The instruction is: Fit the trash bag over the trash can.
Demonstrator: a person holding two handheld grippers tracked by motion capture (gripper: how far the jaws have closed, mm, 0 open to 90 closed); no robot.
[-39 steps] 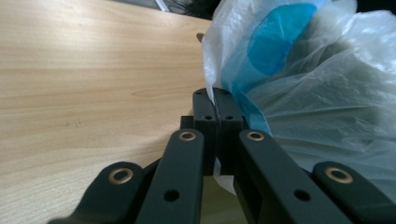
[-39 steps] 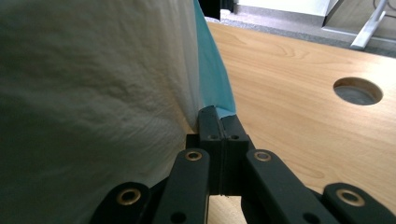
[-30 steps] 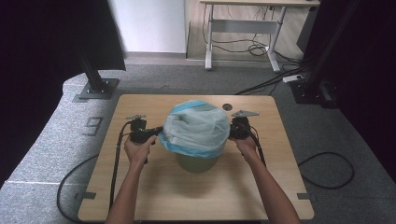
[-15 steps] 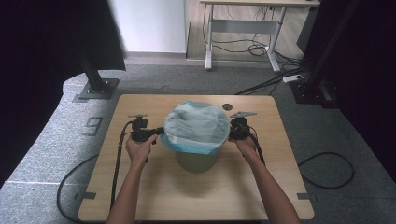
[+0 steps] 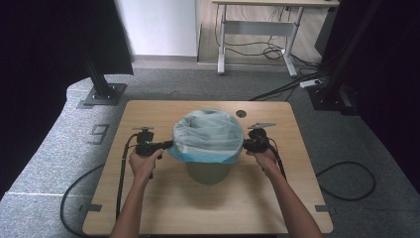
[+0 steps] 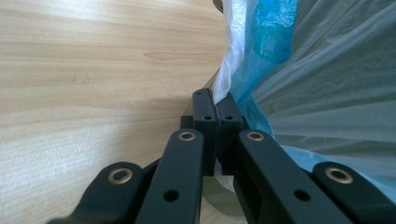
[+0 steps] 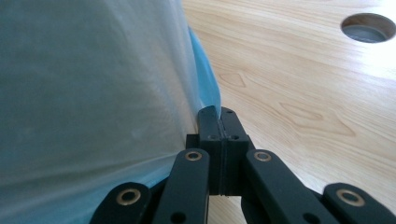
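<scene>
table [image 5: 148, 198]: pale wood, smooth and matt
bag [image 5: 210, 134]: thin blue plastic film, half clear, wrinkled
bin [image 5: 208, 172]: dull green, smooth
gripper jaws: black matt plastic, brass-coloured rivets

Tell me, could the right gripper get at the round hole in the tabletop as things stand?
Probably not yet: the right gripper is shut on the blue bag's edge. The way across the table to the hole looks bare, so it would need to let go first.

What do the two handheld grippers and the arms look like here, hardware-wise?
Both the left gripper and the right gripper are matte black, with flat linkage bars joined by brass-coloured rivets and blocky jaws. The right one carries a grey three-cornered plate. A black cable trails from each. The forearms are bare, no sleeves.
</scene>
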